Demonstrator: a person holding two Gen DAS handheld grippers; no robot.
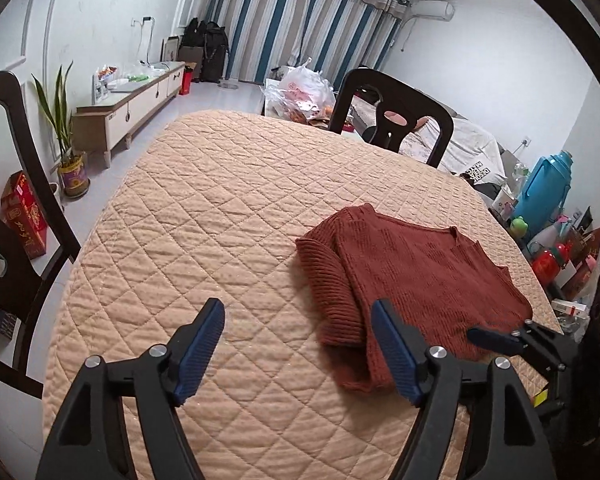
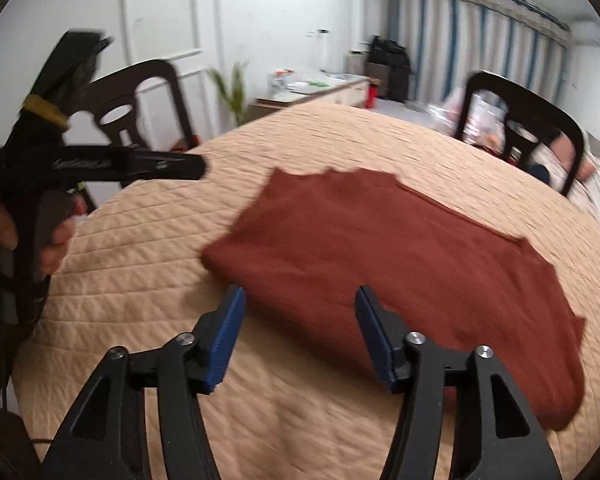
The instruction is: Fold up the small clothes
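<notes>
Left wrist: folded rust sweater (image 1: 416,276)

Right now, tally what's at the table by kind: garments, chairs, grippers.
Garments: 1, the rust-red knit sweater lying on the quilted cover.
Chairs: 2, the left chair and the far chair.
Grippers: 2, the left gripper and the right gripper, both open and empty.
Total: 5
</notes>
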